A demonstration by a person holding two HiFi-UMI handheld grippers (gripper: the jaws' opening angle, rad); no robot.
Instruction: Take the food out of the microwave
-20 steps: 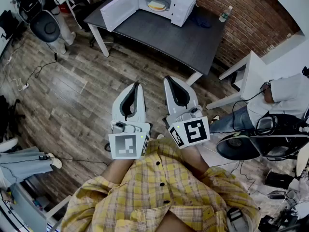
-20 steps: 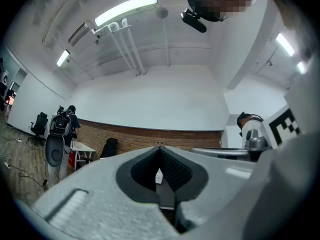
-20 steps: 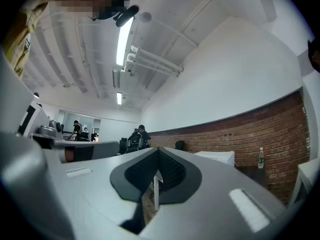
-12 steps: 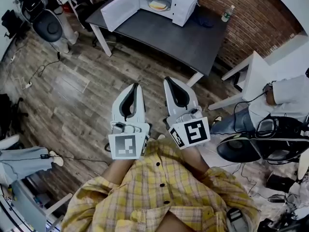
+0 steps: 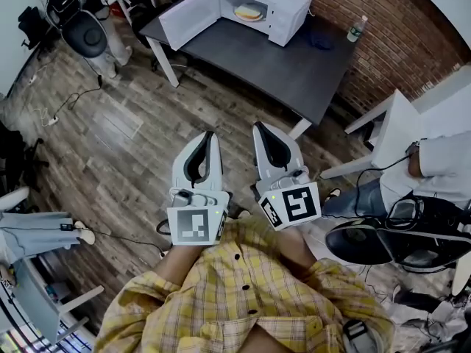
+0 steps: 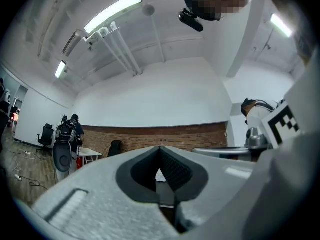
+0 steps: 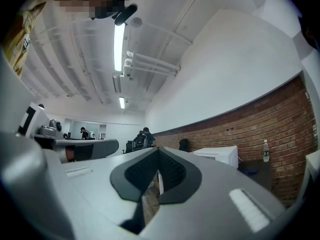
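White boxy microwave (image 5: 274, 7) with its door open has drawn slightly nearer, yellowish plated food (image 5: 249, 12) inside, well beyond left gripper (image 5: 207, 135) and right gripper (image 5: 260, 129), fingers closed on nothing.

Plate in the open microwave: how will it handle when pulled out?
The plate looks rigid and shallow, so probably stiff but slick at the rim. The food sits loose on top and may slide if tilted. Too small to judge weight.
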